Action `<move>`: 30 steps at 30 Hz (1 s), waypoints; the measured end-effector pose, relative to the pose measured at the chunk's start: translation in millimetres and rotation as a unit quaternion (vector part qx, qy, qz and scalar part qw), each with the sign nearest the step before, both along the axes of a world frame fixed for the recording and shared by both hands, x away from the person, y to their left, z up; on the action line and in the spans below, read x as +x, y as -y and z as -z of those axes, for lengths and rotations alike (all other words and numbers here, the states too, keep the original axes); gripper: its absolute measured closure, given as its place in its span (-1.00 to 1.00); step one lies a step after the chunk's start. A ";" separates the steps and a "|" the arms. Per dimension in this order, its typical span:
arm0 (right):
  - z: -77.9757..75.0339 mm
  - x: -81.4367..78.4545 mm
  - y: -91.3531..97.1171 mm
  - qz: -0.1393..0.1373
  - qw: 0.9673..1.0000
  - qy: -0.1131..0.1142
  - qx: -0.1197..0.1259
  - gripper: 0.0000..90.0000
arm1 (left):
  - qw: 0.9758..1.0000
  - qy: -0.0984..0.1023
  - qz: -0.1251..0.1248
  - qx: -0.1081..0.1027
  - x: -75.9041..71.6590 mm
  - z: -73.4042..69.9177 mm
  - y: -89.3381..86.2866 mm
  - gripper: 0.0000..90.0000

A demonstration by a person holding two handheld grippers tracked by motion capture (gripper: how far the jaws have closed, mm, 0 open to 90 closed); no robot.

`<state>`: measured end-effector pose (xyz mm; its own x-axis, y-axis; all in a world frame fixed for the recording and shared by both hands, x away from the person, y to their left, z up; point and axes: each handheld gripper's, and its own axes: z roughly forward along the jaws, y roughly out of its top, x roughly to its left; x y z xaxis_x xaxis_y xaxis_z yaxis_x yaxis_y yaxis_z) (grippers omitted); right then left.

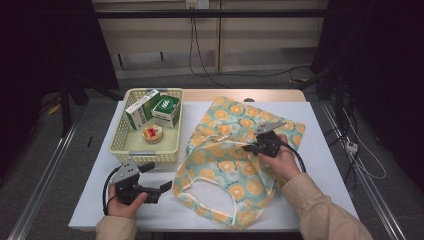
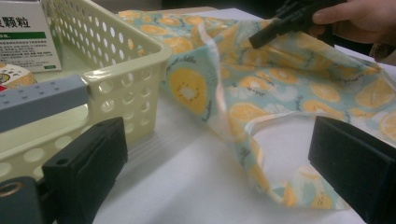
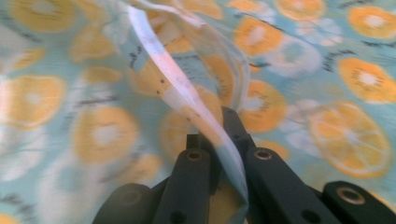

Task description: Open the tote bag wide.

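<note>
A white worktop (image 1: 320,150) carries a teal fabric bag printed with orange slices (image 1: 235,165), spread across its middle and right with the white-trimmed opening toward the near edge. To the left of the bag stands a cream perforated plastic basket (image 1: 131,145) holding two green-and-white cartons (image 1: 152,109) and a small round red-topped tin (image 1: 152,133). The right tongs (image 1: 248,147), in a hand at the bag's centre, are clamped on the white-trimmed rim (image 3: 187,100) of the bag, lifting it slightly. The left tongs (image 1: 159,178) rest near the worktop's front left edge, just beside the basket, spread wide and holding nothing.
</note>
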<state>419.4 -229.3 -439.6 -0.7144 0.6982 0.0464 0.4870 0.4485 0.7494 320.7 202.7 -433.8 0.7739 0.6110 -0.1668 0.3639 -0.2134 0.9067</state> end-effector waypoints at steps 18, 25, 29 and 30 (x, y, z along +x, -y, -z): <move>21.3 3.8 -15.5 -0.008 1.000 -0.017 -0.013 -0.15 | 1.000 -0.002 0.000 0.000 0.3 0.5 -0.5 -0.90; 24.2 11.5 -8.7 0.023 0.999 -0.001 -0.023 -0.17 | 1.000 0.000 0.001 -0.002 0.2 0.3 -1.3 -0.91; 22.3 14.6 -3.4 0.028 0.999 -0.001 -0.025 0.19 | 1.000 -0.002 -0.002 -0.003 0.9 1.4 -1.3 -0.90; 22.0 15.6 -2.1 0.030 0.999 0.000 -0.026 0.28 | 1.000 -0.002 -0.002 -0.003 0.8 1.3 -1.0 -0.90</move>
